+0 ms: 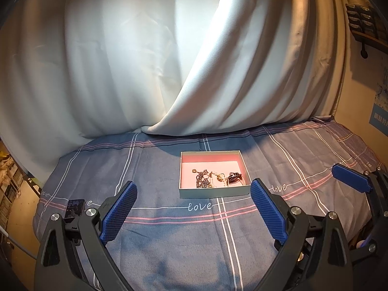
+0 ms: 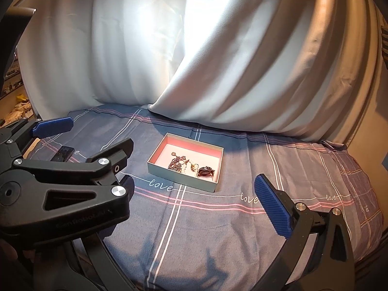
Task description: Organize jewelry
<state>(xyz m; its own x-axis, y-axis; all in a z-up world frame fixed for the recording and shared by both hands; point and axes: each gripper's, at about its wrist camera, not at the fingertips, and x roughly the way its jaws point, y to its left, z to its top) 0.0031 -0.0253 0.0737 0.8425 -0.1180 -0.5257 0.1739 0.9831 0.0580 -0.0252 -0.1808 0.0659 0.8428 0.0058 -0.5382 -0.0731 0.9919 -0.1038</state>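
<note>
Here is the shallow rectangular box (image 1: 215, 192), pale grey-green card outside and pink within, sitting open just right of centre in the left wrist view on a blue-grey checked bedsheet (image 1: 169, 242) with white and pink stripes. Inside, crowded toward its near right corner, lies the jewelry (image 1: 213, 179): a dark beaded chain in a heap, some pearly and gold bits, and a round dark watch (image 1: 234, 178), all too tangled to separate cleanly. The left gripper (image 1: 194, 214) frames the lower part of that view, its ridged blue rubber fingers (image 1: 118, 214) spread wide with nothing between them. In the right wrist view the right gripper (image 2: 194, 194) also stands wide apart and empty; only its right finger pad shows clearly, the other half hidden behind the left tool's black body at lower left, where faint moulded lettering is too blurred to read. "love" (image 2: 161, 185) is stitched in white script along the sheet's stripe, repeated. A smooth white curtain (image 1: 145, 60) fills the top. A small dark phone (image 1: 75, 208) lies at left.
</note>
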